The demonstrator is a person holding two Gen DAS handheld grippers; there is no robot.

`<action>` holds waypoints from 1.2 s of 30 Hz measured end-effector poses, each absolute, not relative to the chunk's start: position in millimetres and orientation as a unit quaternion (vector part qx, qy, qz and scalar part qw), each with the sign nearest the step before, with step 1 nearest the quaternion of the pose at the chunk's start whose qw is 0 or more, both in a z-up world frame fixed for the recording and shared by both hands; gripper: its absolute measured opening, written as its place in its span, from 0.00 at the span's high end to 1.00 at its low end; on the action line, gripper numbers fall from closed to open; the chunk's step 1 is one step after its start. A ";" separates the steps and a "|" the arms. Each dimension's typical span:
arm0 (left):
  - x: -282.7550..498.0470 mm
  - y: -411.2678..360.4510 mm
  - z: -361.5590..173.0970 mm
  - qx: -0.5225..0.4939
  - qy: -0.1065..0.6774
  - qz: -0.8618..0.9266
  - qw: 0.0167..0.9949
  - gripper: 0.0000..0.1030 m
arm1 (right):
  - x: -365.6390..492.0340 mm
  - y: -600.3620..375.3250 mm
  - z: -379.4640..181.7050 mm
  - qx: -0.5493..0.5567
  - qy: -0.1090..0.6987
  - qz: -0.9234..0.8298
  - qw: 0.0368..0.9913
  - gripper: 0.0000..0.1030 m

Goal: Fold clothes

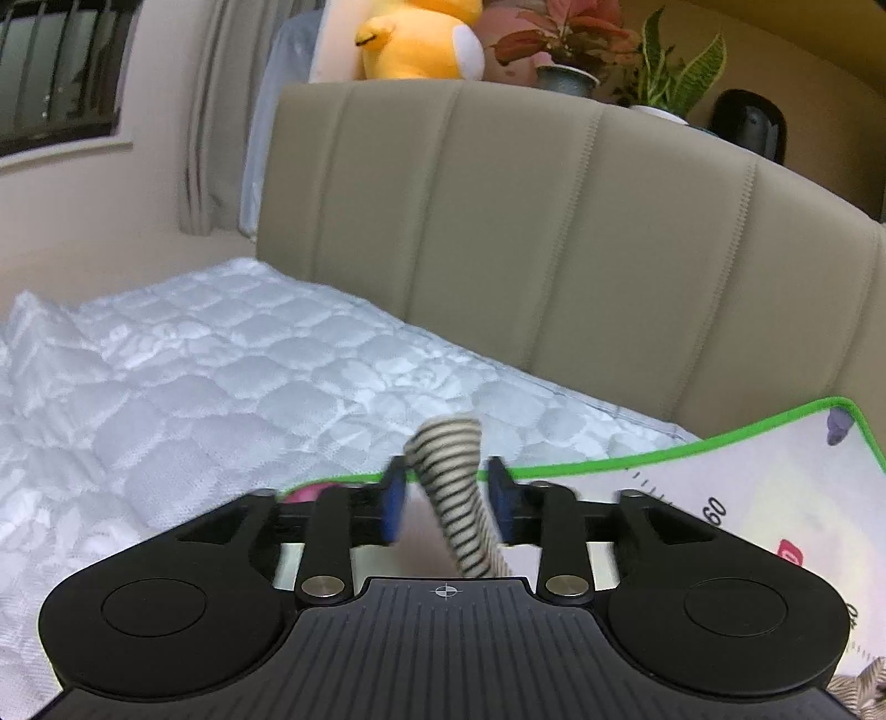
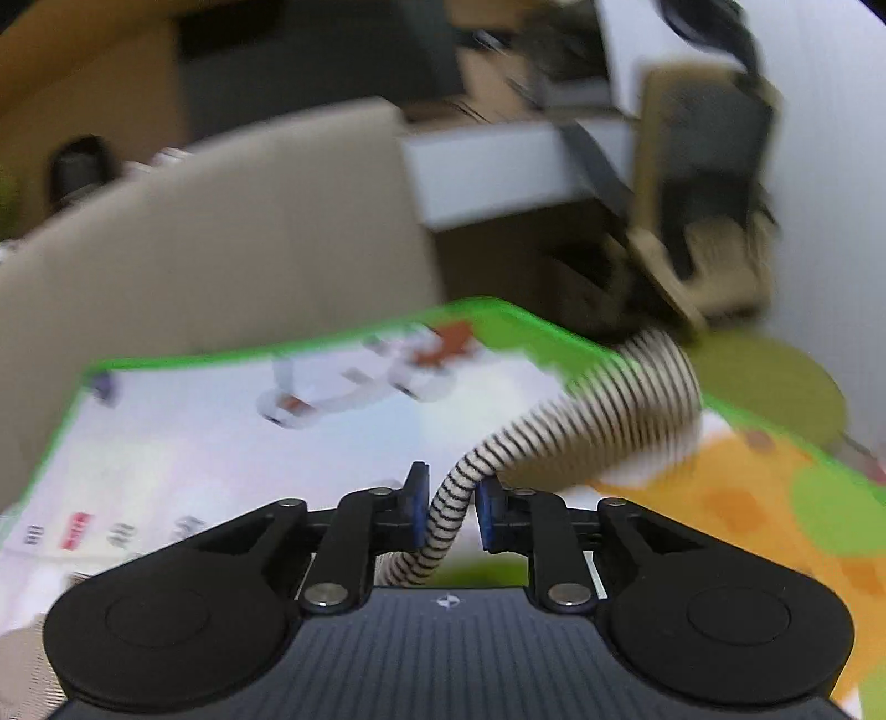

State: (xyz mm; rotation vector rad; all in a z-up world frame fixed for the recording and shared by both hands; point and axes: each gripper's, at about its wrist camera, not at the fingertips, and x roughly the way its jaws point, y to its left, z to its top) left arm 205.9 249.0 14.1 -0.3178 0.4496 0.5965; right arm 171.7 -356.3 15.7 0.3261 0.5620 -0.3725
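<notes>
A cream garment with thin black stripes is the piece of clothing in hand. In the left wrist view a strip of it [image 1: 451, 487] stands up between the blue pads of my left gripper [image 1: 447, 498]. Those jaws stand wide apart, with gaps on both sides of the cloth. In the right wrist view, which is blurred, another striped strip [image 2: 626, 404] arches up to the right from my right gripper [image 2: 453, 507]. The right pads sit close together with the cloth running slantwise between them and touching both. A green-edged printed play mat [image 2: 194, 432] lies underneath.
A white quilted mattress [image 1: 221, 376] stretches left of the mat [image 1: 747, 498], with a beige padded headboard [image 1: 554, 249] behind it. A yellow plush toy [image 1: 415, 44] and potted plants [image 1: 570, 50] sit on top. A blurred tan object [image 2: 703, 194] and a white shelf [image 2: 487, 171] stand at the right.
</notes>
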 end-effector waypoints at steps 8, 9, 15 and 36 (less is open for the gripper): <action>175.2 232.1 19.4 -0.177 0.220 0.301 0.911 0.16 | 134.5 -316.6 -37.0 0.139 0.296 -0.072 0.942 0.60; 172.4 225.2 20.2 -0.169 0.215 0.302 0.913 0.16 | 131.5 -306.7 -43.8 0.129 0.300 -0.055 0.943 0.60; 150.0 187.7 35.6 -0.065 0.132 0.355 0.923 0.04 | 127.9 -280.1 -57.9 0.073 0.354 -0.072 0.930 0.59; 138.7 137.3 -2.7 -0.130 0.364 0.046 0.921 0.00 | 100.8 -241.8 224.6 -0.060 0.302 -0.030 0.951 0.44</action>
